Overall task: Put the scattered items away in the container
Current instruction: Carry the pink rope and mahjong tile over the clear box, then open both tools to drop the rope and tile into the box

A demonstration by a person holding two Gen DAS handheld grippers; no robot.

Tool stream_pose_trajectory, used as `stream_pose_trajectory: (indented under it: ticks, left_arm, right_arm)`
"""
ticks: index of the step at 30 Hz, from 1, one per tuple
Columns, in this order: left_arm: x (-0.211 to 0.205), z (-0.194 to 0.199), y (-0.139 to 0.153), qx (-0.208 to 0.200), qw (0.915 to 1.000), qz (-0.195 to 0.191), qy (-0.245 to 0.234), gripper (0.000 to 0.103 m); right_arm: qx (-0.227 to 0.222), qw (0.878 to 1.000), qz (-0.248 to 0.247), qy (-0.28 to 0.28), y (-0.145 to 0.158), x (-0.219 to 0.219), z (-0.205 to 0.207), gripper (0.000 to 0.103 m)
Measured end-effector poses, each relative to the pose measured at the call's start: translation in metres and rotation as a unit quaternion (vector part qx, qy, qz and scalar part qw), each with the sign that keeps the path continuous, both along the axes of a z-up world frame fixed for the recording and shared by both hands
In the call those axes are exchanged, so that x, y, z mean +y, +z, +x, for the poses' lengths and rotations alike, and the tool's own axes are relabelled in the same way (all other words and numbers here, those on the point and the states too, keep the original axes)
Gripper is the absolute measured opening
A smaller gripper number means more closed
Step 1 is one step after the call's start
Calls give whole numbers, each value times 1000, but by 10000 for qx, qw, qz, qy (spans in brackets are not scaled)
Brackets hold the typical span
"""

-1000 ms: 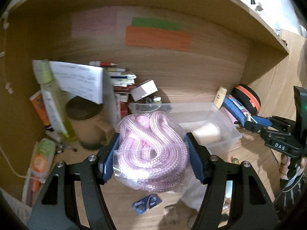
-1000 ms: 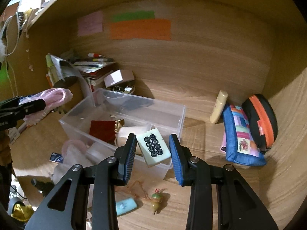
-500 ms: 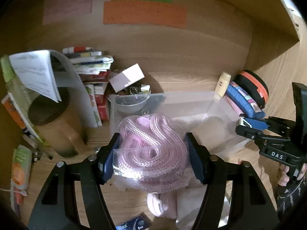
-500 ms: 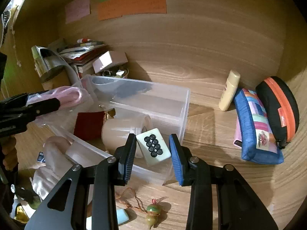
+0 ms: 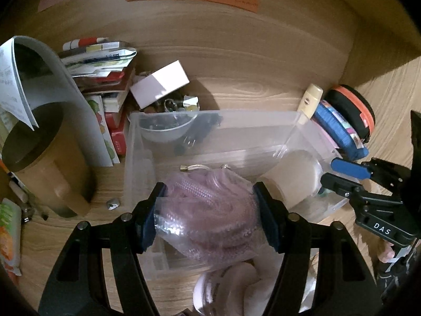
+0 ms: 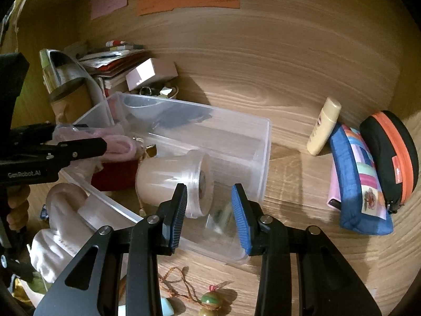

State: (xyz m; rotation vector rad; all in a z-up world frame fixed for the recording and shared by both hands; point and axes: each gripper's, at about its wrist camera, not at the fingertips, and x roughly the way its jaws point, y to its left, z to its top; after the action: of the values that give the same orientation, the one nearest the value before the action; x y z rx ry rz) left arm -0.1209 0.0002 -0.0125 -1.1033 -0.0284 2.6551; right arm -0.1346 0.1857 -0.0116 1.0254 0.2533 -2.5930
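Observation:
A clear plastic container (image 5: 210, 115) (image 6: 265, 142) stands on the wooden desk. My left gripper (image 5: 208, 216) is shut on a bag of pink rope (image 5: 210, 210) and holds it over the container's near left part; the rope also shows in the right wrist view (image 6: 115, 142). My right gripper (image 6: 209, 210) is open and empty over the container's near right corner. A mahjong tile (image 6: 221, 218) lies blurred inside below it, beside a pale jar (image 6: 171, 179) on its side. A red cloth (image 6: 113, 179) lies on the container's floor.
A beaded charm on a cord (image 6: 208, 300) and a white bundle (image 6: 60, 226) lie in front of the container. A cream bottle (image 6: 323, 129), a blue pouch (image 6: 360, 184) and a black-orange case (image 6: 394, 155) stand right. Books (image 5: 100, 60), a white box (image 5: 160, 83) and a brown cylinder (image 5: 42, 155) stand left.
My right gripper has let go of the mahjong tile, which now lies in the container. My left gripper has moved forward and down over the container with the rope bag.

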Motion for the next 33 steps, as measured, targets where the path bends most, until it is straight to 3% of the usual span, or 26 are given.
stream_pose_trajectory:
  ticks: [17,21,30,33]
  left_arm:
    - [1,4,4,120,9996,-259,88,68]
    - [-2,10,12,259,9992,-262,151,75]
    - [-4,27,24,519,9972,-473,245,75]
    - [-7,37,31,669,9959,-530,302,84]
  right_arm:
    - [49,9998,80,-150,2,0,4,37]
    - [20,9997,87,-241,3,2,4,37]
    - [15,9979,135,-638,5,15,8,38]
    - [-42,9978,47,-656,7,18,12,38]
